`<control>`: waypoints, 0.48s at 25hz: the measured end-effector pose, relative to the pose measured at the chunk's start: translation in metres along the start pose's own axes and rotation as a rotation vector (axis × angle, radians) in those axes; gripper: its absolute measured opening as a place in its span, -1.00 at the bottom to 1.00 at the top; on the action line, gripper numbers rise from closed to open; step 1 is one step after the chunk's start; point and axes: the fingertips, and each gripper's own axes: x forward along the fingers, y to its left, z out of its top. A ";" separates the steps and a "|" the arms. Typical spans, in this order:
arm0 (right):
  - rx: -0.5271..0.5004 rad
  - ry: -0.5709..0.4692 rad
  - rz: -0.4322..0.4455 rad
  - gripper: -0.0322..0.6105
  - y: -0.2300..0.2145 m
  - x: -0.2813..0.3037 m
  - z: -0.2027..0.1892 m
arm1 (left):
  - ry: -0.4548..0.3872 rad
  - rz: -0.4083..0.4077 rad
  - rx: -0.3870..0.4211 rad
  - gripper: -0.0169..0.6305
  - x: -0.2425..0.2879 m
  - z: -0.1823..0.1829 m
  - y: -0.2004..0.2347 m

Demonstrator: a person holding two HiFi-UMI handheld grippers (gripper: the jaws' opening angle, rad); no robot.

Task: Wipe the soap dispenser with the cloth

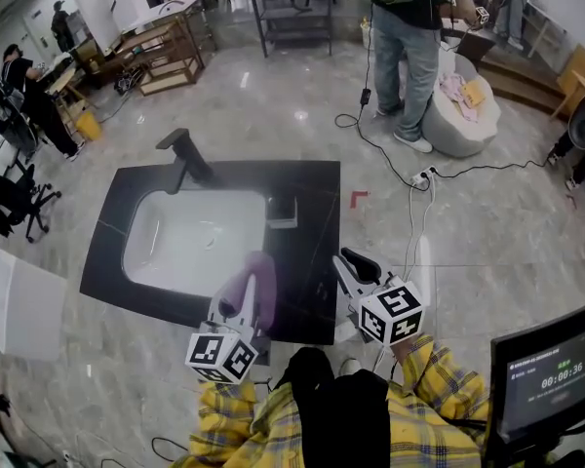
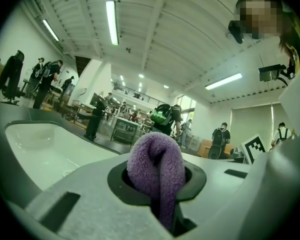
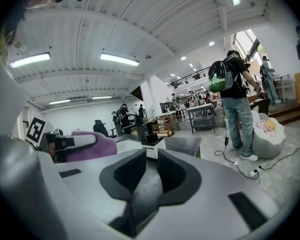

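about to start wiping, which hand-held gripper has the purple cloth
The left hand-held gripper: its jaws are shut on the purple cloth. The right hand-held gripper has its jaws slightly apart, with nothing between them.

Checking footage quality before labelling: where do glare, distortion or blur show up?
Head view: fisheye curves the floor lines, white sink nearly washed out. Left gripper view: dark round vignette, purple cloth sharp. Right gripper view: same vignette, ceiling lights blown out, soap dispenser small but legible.

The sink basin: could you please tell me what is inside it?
Nothing shows in the white basin; its inside looks bare. The purple cloth, clamped in the left tool, covers its near right corner, so that part cannot be seen.
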 end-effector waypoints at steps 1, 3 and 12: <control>0.000 0.001 -0.003 -0.71 0.000 -0.004 -0.001 | -0.003 0.003 0.000 -0.81 -0.003 0.000 -0.003; 0.001 0.007 -0.010 -0.73 0.000 -0.014 -0.003 | -0.004 0.005 -0.003 -0.82 -0.008 -0.002 -0.011; 0.004 0.022 -0.002 -0.80 0.006 -0.051 -0.017 | -0.003 0.026 -0.004 -0.82 -0.036 -0.017 -0.040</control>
